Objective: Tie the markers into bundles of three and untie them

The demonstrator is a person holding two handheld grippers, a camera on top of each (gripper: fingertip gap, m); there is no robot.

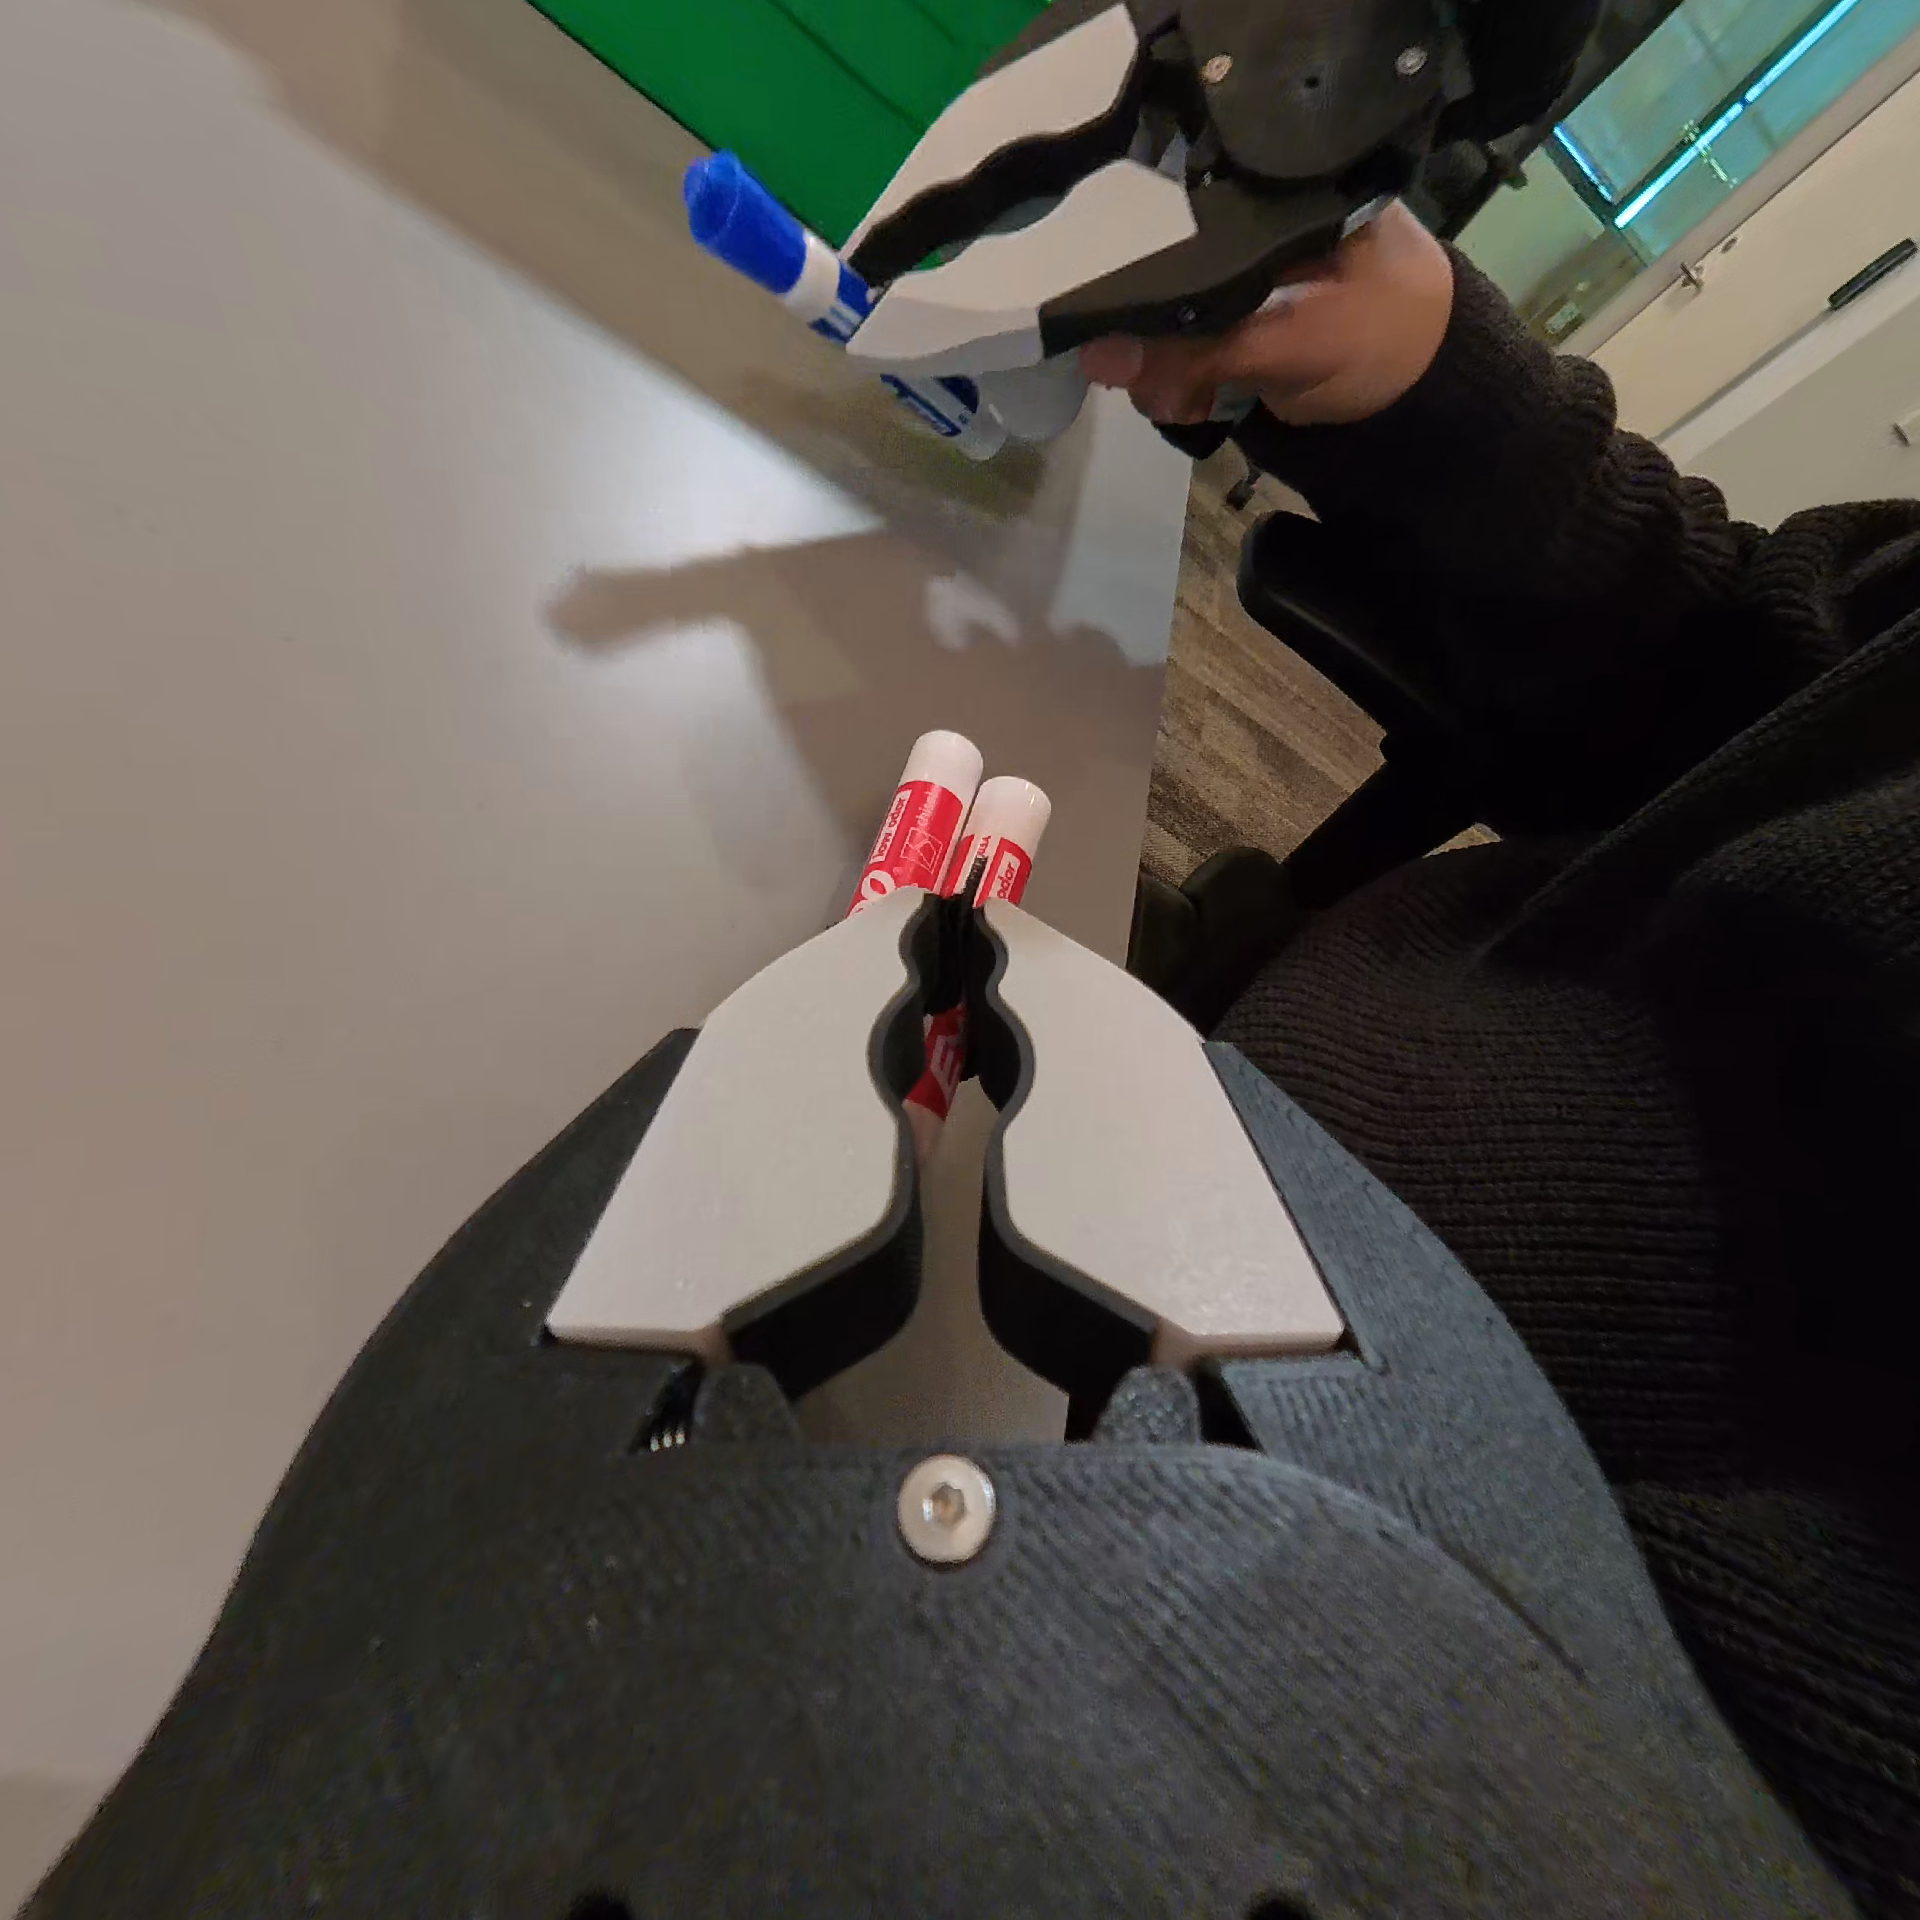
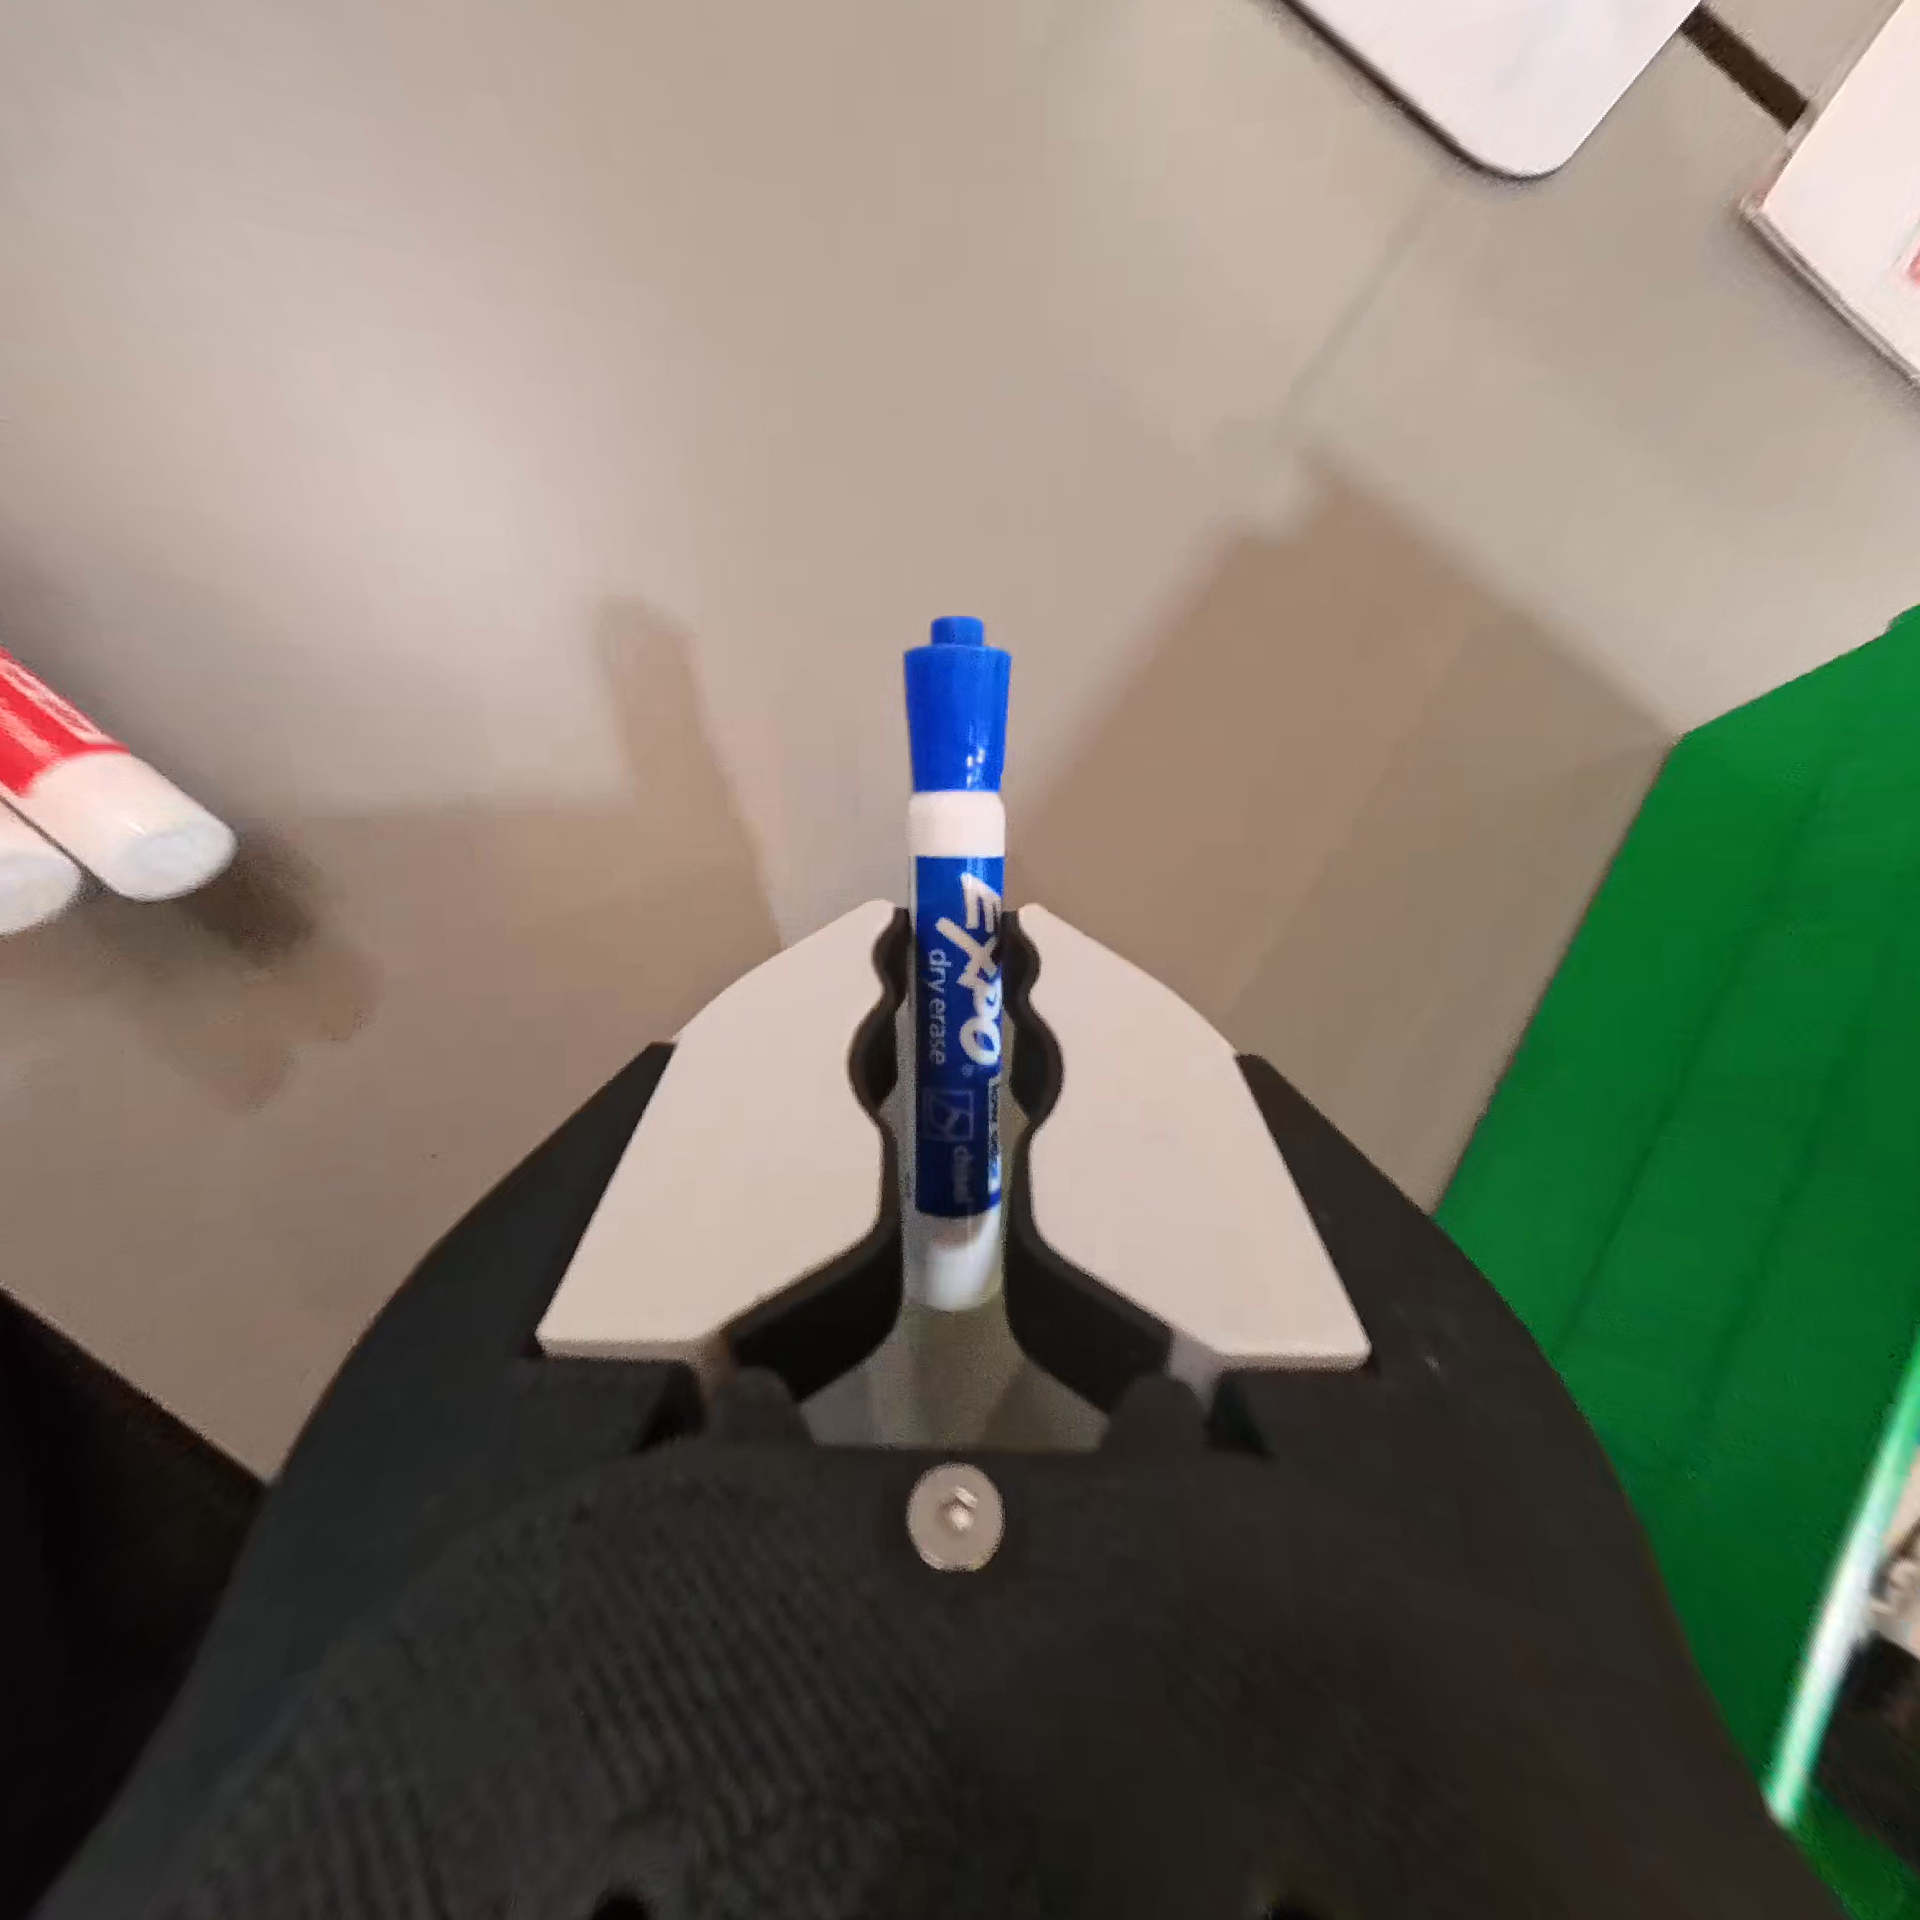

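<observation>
- Left gripper (image 1: 961, 914) is pinched tight on two red markers (image 1: 940, 821), side by side above the grey table (image 1: 312, 623).
- Right gripper (image 2: 958, 914) is clamped around a blue marker (image 2: 956, 935), beside a green box (image 2: 1714, 1143).

A pale beige table (image 1: 312, 623) is filling the left and centre of the left wrist view, its edge running down the middle right. Soft light is glaring off its top; shadows are lying across it. A green panel (image 1: 790, 83) is showing at the top centre, and again at the right edge of the right wrist view. Grey-brown carpet (image 1: 1236, 727) is showing below the table edge, right of centre. A black chair (image 1: 1340, 634) is standing there. Windows (image 1: 1704, 114) are glowing teal at upper right, over pale cabinets (image 1: 1787, 343). White boards (image 2: 1507, 73) are lying at the upper right of the right wrist view.
</observation>
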